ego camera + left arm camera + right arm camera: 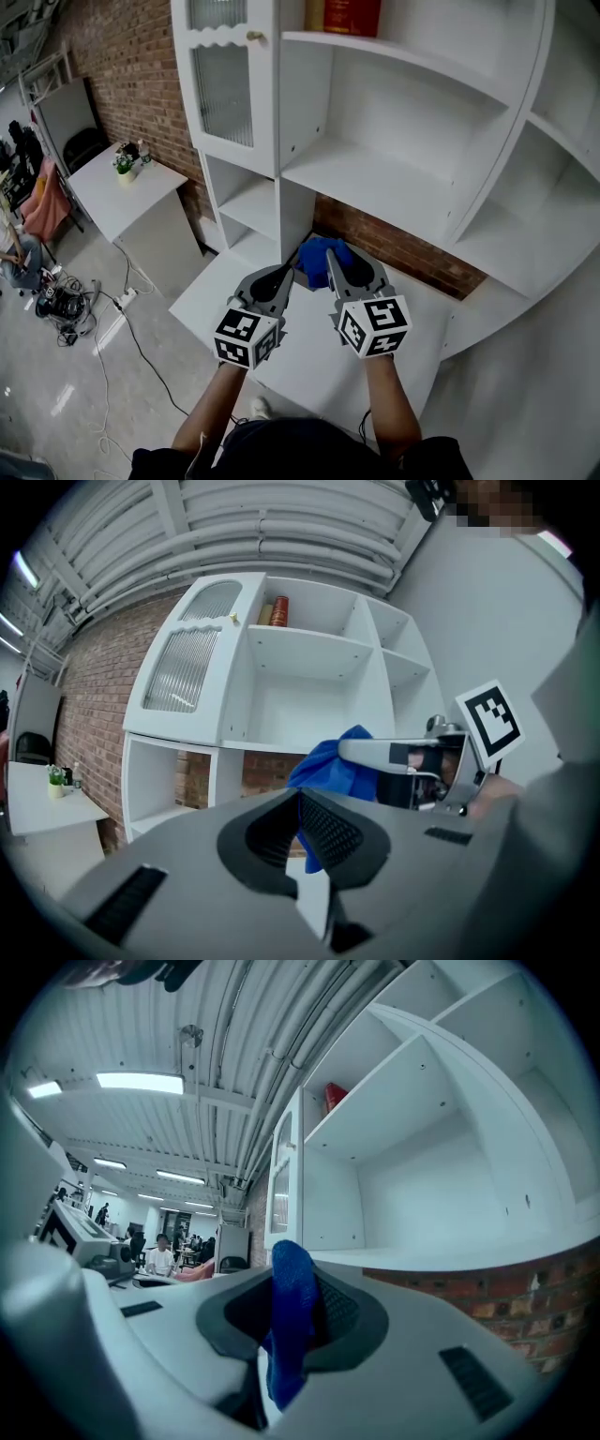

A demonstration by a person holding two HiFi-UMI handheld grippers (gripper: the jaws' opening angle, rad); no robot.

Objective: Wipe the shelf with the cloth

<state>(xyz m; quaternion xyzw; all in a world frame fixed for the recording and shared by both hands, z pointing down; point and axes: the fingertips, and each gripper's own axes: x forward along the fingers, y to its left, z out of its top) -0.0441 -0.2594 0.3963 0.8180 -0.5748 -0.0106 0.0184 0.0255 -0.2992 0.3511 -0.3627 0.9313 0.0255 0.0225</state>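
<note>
A blue cloth (319,251) hangs bunched between my two grippers, in front of the white shelf unit (375,178). My right gripper (330,255) is shut on it; in the right gripper view the cloth (289,1326) is pinched between the jaws of that gripper (292,1288) and droops below them. My left gripper (291,266) meets the cloth's left edge with its jaws drawn together. In the left gripper view a strip of the cloth (337,766) runs down between the pads of the left gripper (302,803), and the right gripper (354,752) reaches in from the right.
Both grippers hover over the unit's low white board (309,366). Red books (352,14) stand on the top shelf, beside a glass-door cabinet (223,84). A small white table with a plant (127,164) stands left by the brick wall. Cables (66,305) lie on the floor.
</note>
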